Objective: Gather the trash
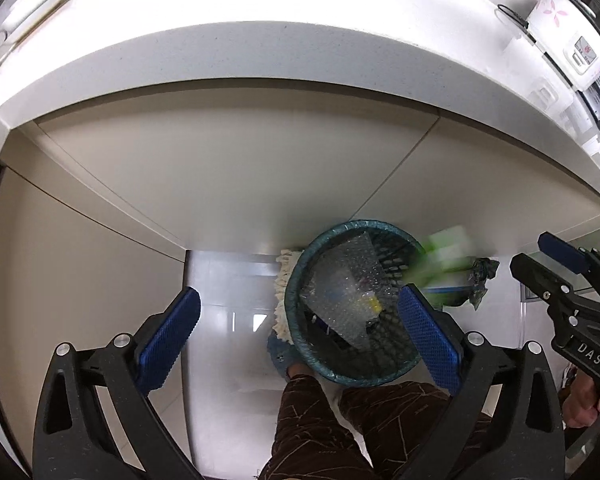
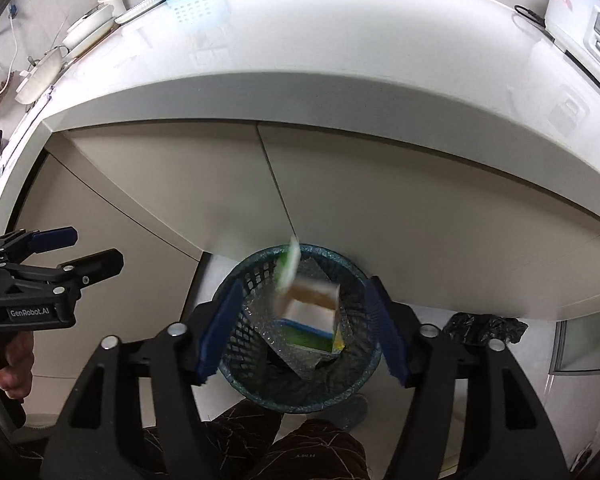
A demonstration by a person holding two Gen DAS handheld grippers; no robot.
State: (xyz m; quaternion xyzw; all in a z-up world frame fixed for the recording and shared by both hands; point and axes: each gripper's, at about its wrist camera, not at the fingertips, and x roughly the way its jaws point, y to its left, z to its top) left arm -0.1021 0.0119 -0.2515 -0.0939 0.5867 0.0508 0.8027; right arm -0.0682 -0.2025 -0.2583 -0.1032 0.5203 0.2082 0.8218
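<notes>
Your right gripper [image 2: 300, 328] hung directly over the waste basket [image 2: 236, 340], its jaws partly spread and gripping nothing; the small carton [image 2: 308, 308] was loose in the air between them, blurred, falling toward the basket mouth. It looked like thin cardboard, white and brown with a green flap standing open, so I judge it was light and easily crushed, and best pinched across its flat sides rather than by the flap.

Your left gripper [image 1: 300, 328] stood wide open and empty, off to the side of the basket.

The basket was a round, dark, open-lattice plastic bin lined with a teal bag folded over the rim. Inside lay a crinkly sheet of bubble wrap [image 1: 348, 280], soft and springy, and a green and blue box [image 2: 308, 338]. A crumpled black bag [image 2: 484, 326] sat on the glossy floor just beside it, under the smooth pale counter [image 2: 300, 80].
</notes>
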